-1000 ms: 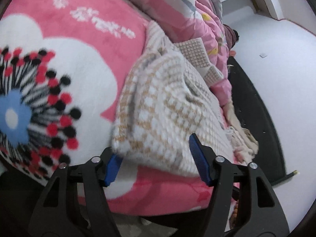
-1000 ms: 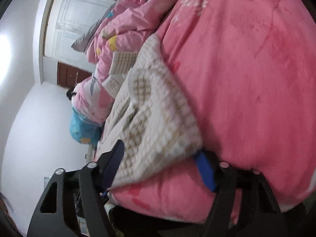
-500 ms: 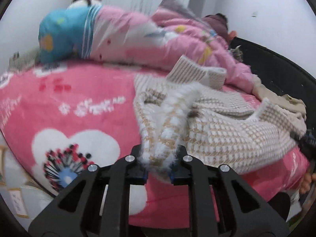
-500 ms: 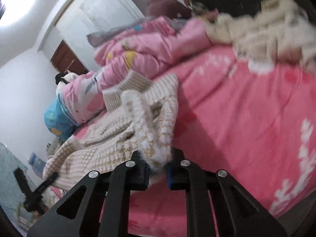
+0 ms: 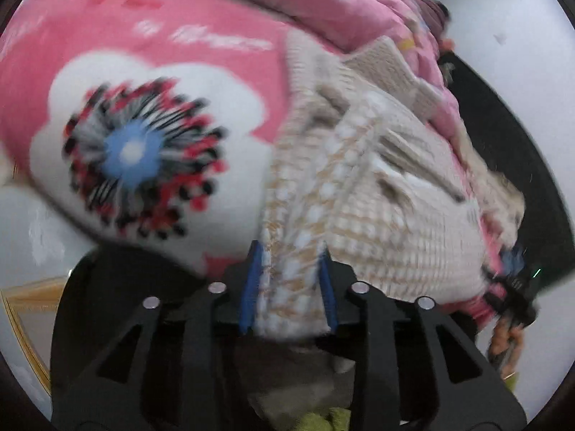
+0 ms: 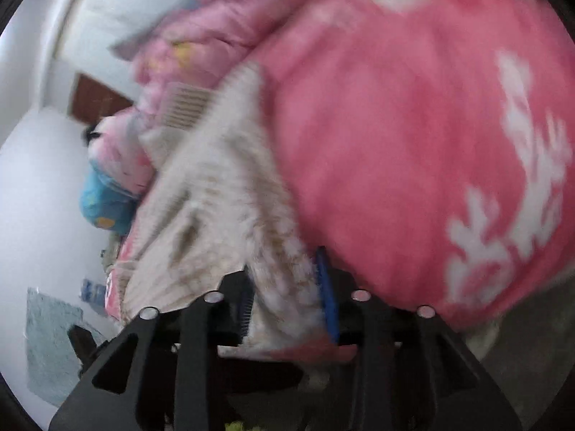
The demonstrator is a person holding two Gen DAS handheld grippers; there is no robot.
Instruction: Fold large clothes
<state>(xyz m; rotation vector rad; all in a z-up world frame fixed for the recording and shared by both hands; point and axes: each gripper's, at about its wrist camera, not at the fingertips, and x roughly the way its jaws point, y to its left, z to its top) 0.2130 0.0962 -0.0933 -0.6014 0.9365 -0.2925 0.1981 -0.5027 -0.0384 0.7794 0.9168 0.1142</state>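
My left gripper point(image 5: 289, 280) is opening – sweater point(image 5: 359, 186) hem sits loosely between its pads, knit running to one o'clock across the pink blanket point(image 5: 143, 36). My right gripper point(image 6: 285, 287) is opening too – letting the fold settle, I reckon.

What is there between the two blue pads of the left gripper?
In the left wrist view, a fold of the beige knit sweater fills the gap of the left gripper, whose jaws are opening.
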